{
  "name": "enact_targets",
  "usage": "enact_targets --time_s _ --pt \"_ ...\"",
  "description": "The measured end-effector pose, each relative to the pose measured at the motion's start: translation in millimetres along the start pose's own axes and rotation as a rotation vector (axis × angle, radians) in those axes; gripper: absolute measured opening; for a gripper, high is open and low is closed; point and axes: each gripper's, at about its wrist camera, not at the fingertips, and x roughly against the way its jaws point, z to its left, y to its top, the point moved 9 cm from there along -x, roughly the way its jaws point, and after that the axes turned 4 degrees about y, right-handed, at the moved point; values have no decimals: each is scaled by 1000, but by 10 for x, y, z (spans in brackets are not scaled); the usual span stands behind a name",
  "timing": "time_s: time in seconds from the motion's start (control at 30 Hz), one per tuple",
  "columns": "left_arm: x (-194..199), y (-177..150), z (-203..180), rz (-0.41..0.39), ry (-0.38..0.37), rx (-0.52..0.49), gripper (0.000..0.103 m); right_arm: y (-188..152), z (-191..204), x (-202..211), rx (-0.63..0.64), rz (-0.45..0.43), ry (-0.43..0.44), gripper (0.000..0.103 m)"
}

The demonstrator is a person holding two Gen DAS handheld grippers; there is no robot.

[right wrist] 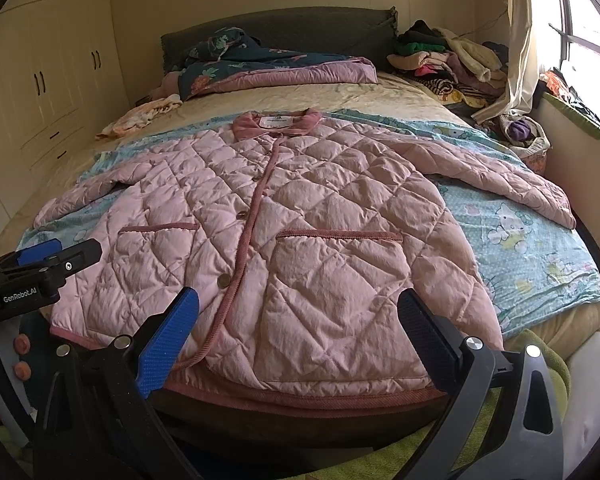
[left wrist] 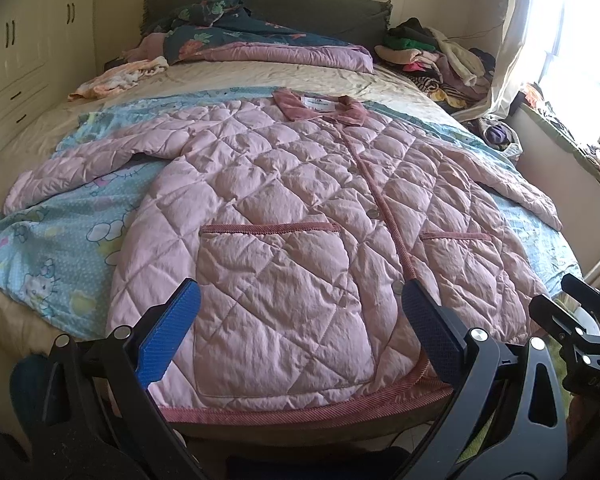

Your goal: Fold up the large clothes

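One pink quilted jacket [left wrist: 284, 216] lies spread face-up and buttoned on a blue cartoon-print sheet [left wrist: 56, 256] across the foot of a bed [left wrist: 260, 76], collar [left wrist: 320, 106] toward the headboard [left wrist: 300, 4], both sleeves out to the sides, hem at the near edge. It carries two patch pockets [left wrist: 276, 300] edged in darker pink cord, the same trim running down the front placket and along the hem; four buttons show down the front in the right wrist view. Two grippers hover at the hem, touching nothing: the left gripper [left wrist: 300, 332] with fingers wide apart over the left pocket, the right gripper [right wrist: 300, 332] likewise spread over the placket and right pocket. One heap of mixed clothes [left wrist: 436, 60] sits by the window, one rumpled floral quilt [left wrist: 236, 40] at the head
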Motion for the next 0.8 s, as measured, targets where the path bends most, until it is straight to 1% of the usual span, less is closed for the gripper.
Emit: enact_targets --time_s 0.8 --pt "-3 1 4 2 -3 -2 94 -16 -33 -44 7 4 -9 99"
